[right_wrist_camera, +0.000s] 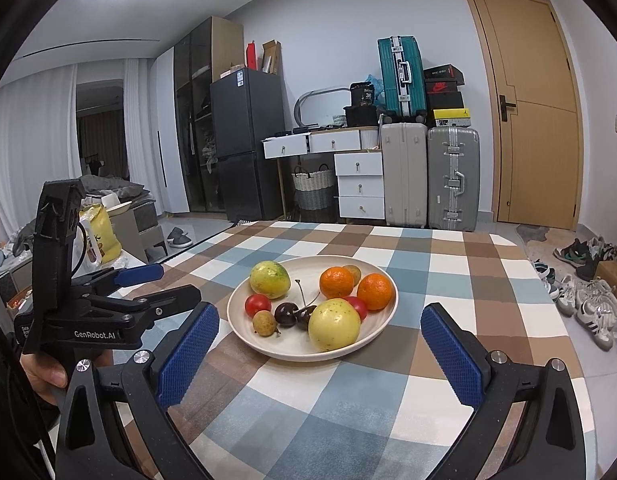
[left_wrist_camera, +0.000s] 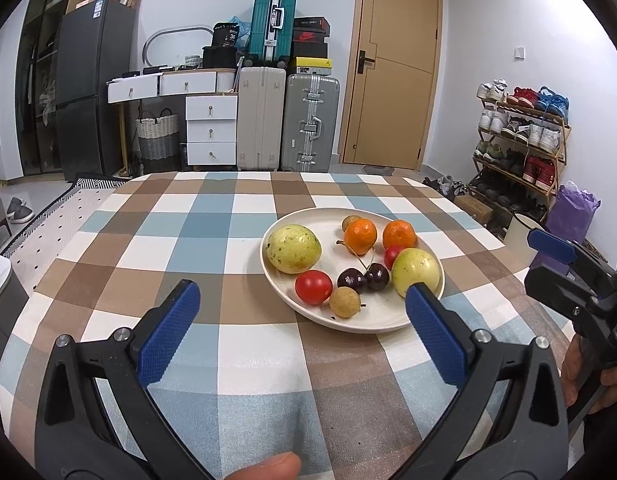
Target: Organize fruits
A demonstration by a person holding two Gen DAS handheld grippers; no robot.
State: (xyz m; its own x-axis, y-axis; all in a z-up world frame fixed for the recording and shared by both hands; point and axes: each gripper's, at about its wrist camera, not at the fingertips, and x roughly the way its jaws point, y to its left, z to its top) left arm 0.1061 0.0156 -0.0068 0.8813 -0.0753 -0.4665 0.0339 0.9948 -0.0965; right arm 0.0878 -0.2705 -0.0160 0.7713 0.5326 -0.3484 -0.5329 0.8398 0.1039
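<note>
A cream plate on the checked tablecloth holds two yellow-green guavas, two oranges, two red tomatoes, two dark cherries and two brown longans. My left gripper is open and empty, just in front of the plate. My right gripper is open and empty, in front of the plate. Each gripper shows in the other's view, the right one at the right edge, the left one at the left.
The checked table ends at a rounded far edge. Beyond it stand suitcases, white drawers, a dark fridge and a door. A shoe rack stands at the right.
</note>
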